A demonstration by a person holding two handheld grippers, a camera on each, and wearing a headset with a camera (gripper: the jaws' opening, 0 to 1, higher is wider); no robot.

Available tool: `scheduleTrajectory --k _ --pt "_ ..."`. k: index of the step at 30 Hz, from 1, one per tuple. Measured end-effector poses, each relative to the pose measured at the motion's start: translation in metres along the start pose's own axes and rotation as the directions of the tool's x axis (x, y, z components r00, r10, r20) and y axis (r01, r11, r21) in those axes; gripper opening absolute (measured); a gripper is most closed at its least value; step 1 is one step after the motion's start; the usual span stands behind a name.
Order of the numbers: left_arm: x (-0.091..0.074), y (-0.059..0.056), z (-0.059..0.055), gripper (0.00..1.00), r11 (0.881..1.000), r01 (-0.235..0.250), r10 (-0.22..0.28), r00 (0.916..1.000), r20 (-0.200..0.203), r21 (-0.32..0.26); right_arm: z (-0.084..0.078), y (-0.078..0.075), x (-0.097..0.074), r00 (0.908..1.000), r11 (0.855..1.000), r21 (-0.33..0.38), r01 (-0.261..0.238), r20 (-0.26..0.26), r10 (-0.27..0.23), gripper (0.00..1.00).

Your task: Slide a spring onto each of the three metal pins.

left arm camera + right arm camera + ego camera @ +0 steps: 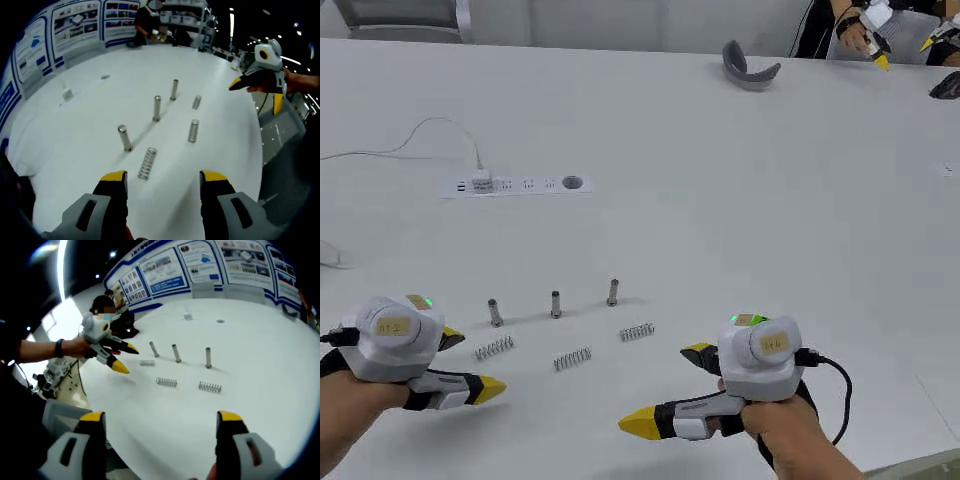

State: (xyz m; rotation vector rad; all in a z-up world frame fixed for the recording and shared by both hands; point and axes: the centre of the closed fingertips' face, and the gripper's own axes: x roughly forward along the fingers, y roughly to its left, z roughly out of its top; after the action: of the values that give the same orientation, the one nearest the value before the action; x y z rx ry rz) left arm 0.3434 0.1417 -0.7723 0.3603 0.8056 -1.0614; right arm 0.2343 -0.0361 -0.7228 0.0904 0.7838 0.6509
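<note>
Appears to be step one (nothing threaded yet). Locate three pins upright near the counter front edge, three springs lying just in front. Note left claw and right claw both spread, empty. Next, probably: pinch nearest spring, tip upright, align over pin.

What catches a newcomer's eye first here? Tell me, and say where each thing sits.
Three metal pins stand upright in a row on the white table. A spring lies flat just in front of each one, and none is on a pin yet. The left gripper and right gripper, yellow-tipped and open, flank them on the near side and hold nothing.
</note>
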Motion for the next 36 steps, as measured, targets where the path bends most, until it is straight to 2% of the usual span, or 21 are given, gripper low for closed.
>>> scheduleTrajectory --k 4,9,17,20,24,32,36 --pt "0.005 0.001 0.002 0.54 1.0 -0.004 0.004 1.0 0.005 -0.018 -0.001 -0.002 -0.001 1.0 1.0 0.005 0.002 -0.002 -0.002 0.93" --pt "0.014 0.002 -0.001 0.5 0.998 0.006 -0.006 1.0 0.001 -0.059 -0.004 -0.002 -0.001 1.0 1.0 0.011 0.005 -0.008 -0.005 0.93" --pt "0.022 0.002 -0.006 0.4 0.998 -0.003 0.003 1.0 -0.002 -0.067 -0.008 -0.004 -0.001 0.9999 1.0 0.021 0.006 -0.01 -0.005 0.93" --pt "0.023 0.004 -0.004 0.34 0.997 -0.01 0.011 0.9998 0.015 -0.078 -0.01 -0.004 -0.001 0.9999 1.0 0.023 0.005 -0.015 -0.005 0.93" --pt "0.023 0.008 -0.003 0.26 0.997 -0.03 0.032 0.9992 0.024 -0.074 -0.011 -0.003 0.0 0.9998 1.0 0.023 0.001 -0.018 0.0 0.93" --pt "0.021 0.011 -0.005 0.12 0.997 -0.077 0.077 0.9969 0.016 -0.031 -0.01 -0.002 0.002 0.9998 1.0 0.017 -0.004 -0.019 0.005 0.92" --pt "0.02 0.012 -0.006 0.11 0.996 -0.084 0.085 0.9963 0.017 -0.034 -0.009 -0.001 0.001 0.9999 1.0 0.02 -0.004 -0.016 0.005 0.92"
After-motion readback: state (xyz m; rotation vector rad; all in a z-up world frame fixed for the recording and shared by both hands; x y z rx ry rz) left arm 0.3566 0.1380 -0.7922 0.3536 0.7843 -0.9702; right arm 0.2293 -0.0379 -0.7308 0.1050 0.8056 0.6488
